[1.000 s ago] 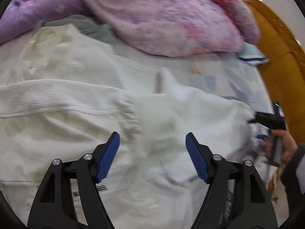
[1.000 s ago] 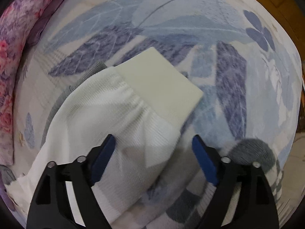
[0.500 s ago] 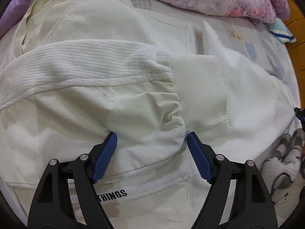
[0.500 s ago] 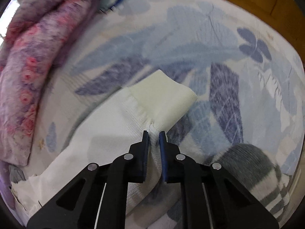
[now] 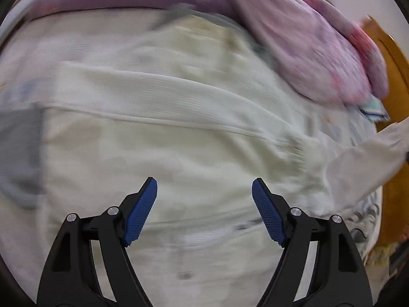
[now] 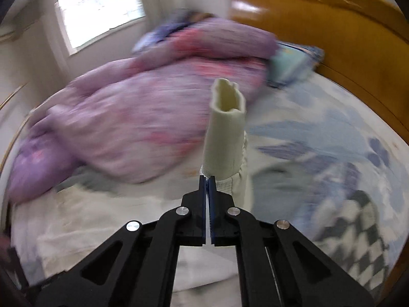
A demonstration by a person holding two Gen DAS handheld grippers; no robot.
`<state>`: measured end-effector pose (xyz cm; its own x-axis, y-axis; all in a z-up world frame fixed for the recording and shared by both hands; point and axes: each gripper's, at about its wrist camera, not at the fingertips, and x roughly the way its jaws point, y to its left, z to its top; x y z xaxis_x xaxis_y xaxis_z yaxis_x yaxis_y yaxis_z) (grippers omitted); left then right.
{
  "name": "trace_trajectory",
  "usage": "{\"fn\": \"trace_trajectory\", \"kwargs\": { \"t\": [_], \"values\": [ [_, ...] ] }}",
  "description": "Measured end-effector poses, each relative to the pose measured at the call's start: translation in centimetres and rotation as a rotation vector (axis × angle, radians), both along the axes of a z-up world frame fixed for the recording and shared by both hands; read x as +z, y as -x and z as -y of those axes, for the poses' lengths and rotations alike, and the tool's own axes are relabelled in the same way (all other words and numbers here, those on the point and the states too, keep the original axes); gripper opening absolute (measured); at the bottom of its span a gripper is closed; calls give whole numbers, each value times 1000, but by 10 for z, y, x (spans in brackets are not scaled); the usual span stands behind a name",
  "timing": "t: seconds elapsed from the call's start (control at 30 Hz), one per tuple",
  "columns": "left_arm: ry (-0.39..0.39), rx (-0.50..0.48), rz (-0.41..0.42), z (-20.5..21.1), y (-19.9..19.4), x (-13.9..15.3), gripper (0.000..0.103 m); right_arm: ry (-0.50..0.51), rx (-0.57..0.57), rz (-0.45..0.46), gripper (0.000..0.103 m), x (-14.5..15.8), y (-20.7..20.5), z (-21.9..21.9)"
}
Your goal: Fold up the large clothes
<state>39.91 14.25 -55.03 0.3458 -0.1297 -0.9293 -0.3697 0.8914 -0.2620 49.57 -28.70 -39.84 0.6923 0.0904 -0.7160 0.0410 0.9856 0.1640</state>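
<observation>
A large cream-white garment (image 5: 179,133) lies spread on the bed, one sleeve folded across its body. My left gripper (image 5: 204,204) is open and empty just above its lower part. My right gripper (image 6: 207,179) is shut on the other sleeve just below its ribbed cuff (image 6: 226,130) and holds it lifted off the bed, the cuff standing up. That raised sleeve also shows at the right of the left wrist view (image 5: 370,153). Both views are motion-blurred.
A pink-purple floral quilt (image 6: 143,122) is heaped along the far side of the bed. A wooden headboard (image 6: 345,33) runs on the right. A grey checked item (image 6: 358,225) lies near the bed's right edge, a folded light-blue cloth (image 6: 291,64) beside the quilt.
My right gripper, shut on the sleeve at the cuff, has lifted it off the bed and swung upward. My left gripper stayed open and shifted over the garment's body.
</observation>
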Motion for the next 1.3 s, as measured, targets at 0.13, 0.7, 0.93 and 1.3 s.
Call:
{"fn": "trace_trajectory", "kwargs": {
  "t": [0.13, 0.7, 0.93, 1.3],
  "values": [
    [-13, 98, -1, -76, 37, 15, 77, -36, 166, 10, 1, 7, 20, -109],
    [49, 184, -43, -178, 119, 3, 77, 36, 478, -356, 26, -118, 78, -337],
    [76, 191, -40, -166, 110, -10, 77, -52, 551, -424, 55, -143, 64, -330],
    [26, 240, -73, -197, 125, -17, 77, 80, 450, -486, 14, -193, 51, -376]
  ]
}}
